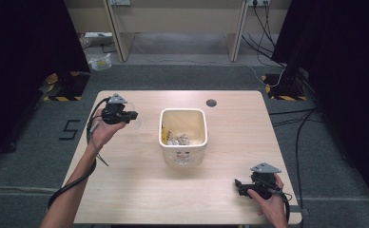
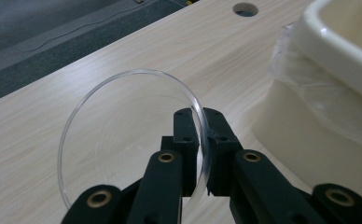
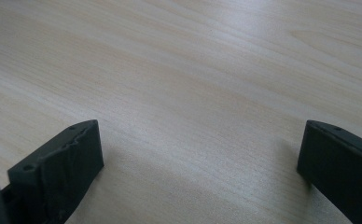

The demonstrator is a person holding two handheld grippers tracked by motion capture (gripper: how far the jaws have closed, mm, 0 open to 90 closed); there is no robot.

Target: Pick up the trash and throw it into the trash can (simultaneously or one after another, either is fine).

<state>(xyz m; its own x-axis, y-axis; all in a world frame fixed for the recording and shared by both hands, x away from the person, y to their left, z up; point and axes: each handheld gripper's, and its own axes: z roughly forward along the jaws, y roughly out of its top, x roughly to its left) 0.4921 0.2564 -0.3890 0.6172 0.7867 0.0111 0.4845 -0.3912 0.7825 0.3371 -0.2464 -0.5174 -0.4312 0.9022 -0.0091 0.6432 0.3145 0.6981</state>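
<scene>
A clear round dish or lid (image 2: 123, 135) stands on edge between the jaws of my left gripper (image 2: 201, 125), which is shut on its rim. In the high view the left gripper (image 1: 130, 115) hovers over the table's far left, with the clear dish (image 1: 136, 121) faint at its tip, left of the cream bin (image 1: 183, 136). The bin holds a plastic liner and crumpled scraps (image 1: 179, 139). My right gripper (image 1: 238, 186) rests near the front right corner, jaws wide apart over bare wood (image 3: 202, 116).
The cream bin's wall and liner (image 2: 319, 107) lie close on the right in the left gripper view. A round cable hole (image 1: 211, 102) sits near the table's far edge. Cables trail over the floor at right.
</scene>
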